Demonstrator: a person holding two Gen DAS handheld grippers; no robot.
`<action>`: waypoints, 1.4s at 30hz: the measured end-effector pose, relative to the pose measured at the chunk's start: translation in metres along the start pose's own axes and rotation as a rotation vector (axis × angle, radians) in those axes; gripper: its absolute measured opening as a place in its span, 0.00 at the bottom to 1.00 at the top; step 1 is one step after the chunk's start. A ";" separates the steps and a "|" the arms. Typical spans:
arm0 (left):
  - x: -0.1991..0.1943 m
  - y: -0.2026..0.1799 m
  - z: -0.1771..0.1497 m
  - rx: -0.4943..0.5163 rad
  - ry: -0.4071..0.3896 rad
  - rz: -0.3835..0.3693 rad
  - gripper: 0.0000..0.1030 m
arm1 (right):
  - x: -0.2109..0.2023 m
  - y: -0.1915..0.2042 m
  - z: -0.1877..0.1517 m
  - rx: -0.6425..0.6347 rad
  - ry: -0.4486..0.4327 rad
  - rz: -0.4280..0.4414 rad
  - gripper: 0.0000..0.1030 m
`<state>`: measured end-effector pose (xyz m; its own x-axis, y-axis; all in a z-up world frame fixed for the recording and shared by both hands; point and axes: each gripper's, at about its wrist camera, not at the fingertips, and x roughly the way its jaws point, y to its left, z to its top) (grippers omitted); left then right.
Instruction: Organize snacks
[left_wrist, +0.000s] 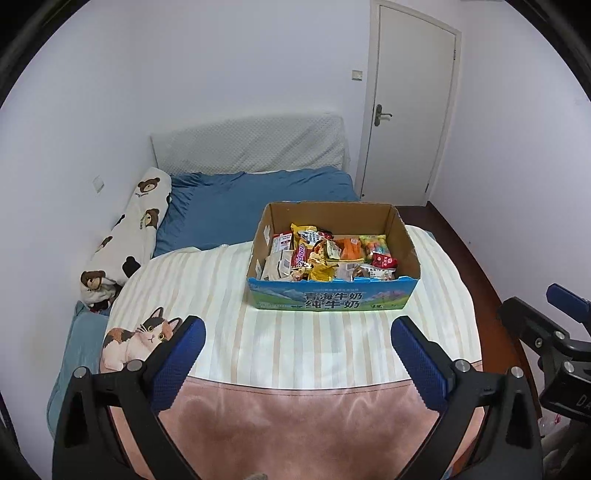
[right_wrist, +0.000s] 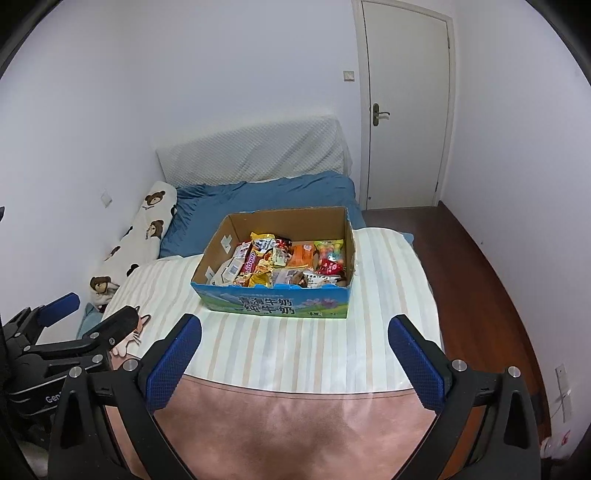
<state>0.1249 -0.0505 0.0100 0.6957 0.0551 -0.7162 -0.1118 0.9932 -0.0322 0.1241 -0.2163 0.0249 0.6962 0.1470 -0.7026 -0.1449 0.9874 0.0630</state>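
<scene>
Left wrist view shows the snacks (left_wrist: 328, 254) all heaped in the box (left_wrist: 332, 299) on the bed (left_wrist: 295, 339), none loose on the blanket, so the sorting looks finished or nearly so. Left gripper (left_wrist: 297, 350) and right gripper (right_wrist: 293, 349) hang back, both spread wide and empty.

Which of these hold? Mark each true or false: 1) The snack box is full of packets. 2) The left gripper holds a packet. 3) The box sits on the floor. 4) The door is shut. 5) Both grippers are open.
1) True: the cardboard box holds many snack packets.
2) False: the left gripper is open with nothing between its fingers.
3) False: it sits on the striped blanket on the bed.
4) True: the door is shut.
5) True: the right gripper is open too.
</scene>
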 end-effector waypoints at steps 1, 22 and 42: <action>0.000 0.000 0.000 -0.002 0.001 -0.002 1.00 | 0.000 0.000 0.000 -0.002 0.000 0.000 1.00; 0.105 0.000 0.046 0.011 0.173 0.029 1.00 | 0.095 -0.028 0.044 0.073 0.088 -0.038 1.00; 0.187 -0.005 0.073 0.017 0.295 0.022 1.00 | 0.199 -0.041 0.064 0.103 0.240 -0.073 1.00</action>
<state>0.3072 -0.0374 -0.0734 0.4565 0.0465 -0.8885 -0.1104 0.9939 -0.0047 0.3140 -0.2235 -0.0724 0.5141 0.0699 -0.8549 -0.0200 0.9974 0.0695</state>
